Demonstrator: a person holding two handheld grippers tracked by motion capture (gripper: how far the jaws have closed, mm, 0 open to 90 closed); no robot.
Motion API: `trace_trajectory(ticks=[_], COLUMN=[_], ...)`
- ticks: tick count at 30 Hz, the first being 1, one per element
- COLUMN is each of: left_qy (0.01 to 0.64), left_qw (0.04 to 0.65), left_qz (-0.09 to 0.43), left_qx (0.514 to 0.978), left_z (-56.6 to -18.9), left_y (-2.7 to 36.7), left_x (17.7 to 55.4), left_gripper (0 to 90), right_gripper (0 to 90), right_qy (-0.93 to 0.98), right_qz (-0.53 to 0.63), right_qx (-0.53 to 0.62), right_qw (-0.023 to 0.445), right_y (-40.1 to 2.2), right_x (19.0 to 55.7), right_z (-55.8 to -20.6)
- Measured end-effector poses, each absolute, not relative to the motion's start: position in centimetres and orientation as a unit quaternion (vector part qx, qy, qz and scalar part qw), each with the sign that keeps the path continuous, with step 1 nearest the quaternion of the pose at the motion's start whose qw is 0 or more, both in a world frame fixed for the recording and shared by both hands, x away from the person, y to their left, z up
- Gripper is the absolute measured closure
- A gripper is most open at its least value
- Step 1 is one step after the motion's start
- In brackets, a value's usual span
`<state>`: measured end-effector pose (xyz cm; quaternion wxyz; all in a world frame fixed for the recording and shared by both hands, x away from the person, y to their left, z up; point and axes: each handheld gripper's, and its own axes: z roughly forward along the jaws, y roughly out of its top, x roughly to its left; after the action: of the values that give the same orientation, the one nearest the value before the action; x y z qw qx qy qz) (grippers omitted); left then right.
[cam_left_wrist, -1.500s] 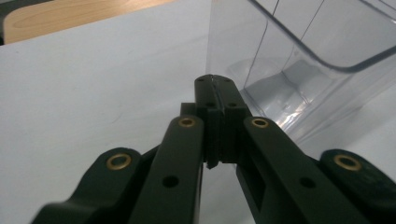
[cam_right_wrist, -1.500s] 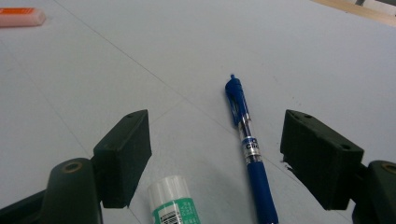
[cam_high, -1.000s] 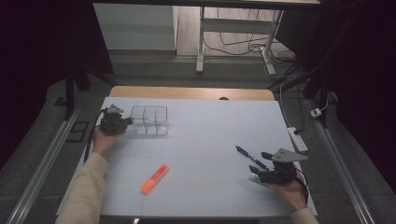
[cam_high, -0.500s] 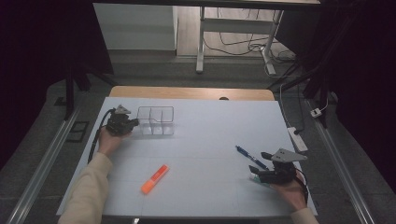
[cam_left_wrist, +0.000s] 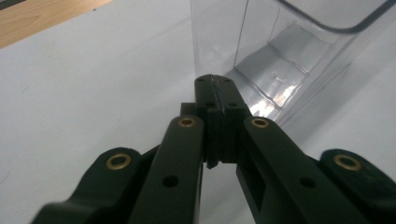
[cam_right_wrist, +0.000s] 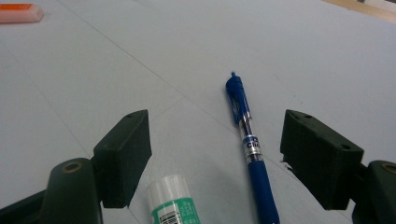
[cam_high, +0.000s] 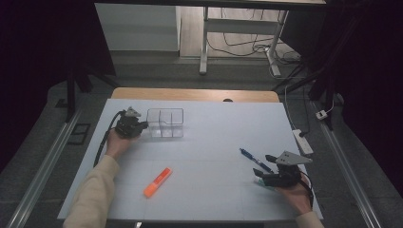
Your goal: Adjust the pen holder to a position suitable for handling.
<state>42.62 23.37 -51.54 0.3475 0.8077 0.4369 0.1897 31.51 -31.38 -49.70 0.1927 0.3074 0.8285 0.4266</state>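
While closed, left hand-held gripper (cam_high: 139, 127) points at organizer (cam_high: 165, 122).

An orange highlighter (cam_high: 157, 182) lies alone on the white table (cam_high: 214, 128). Beyond the table's far edge, cables (cam_high: 247, 45) trail across the floor beside a white power strip (cam_high: 304, 141).

The left gripper (cam_high: 141, 127), jaws closed and empty, has shifted rightward across the worktop (cam_high: 214, 142) toward the clear plastic organiser (cam_high: 165, 122). Its tips now stand at the organiser's left wall, where earlier a visible gap separated them.
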Motion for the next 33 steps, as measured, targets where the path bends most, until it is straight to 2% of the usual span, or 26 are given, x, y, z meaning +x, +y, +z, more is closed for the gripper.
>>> trace_trajectory(ticks=[33], left_qy=[0.413], left_qw=[0.349], left_qz=[0.192], left_qx=[0.819], left_z=[-51.1], left_y=[19.8], left_x=[43.5], left_gripper=[89.2], right_gripper=[24.1], right_qy=[0.831], right_qz=[0.422], right_qx=[0.308], right_qw=[0.193], right_y=[-31.4], right_x=[31.5], right_z=[-49.8])
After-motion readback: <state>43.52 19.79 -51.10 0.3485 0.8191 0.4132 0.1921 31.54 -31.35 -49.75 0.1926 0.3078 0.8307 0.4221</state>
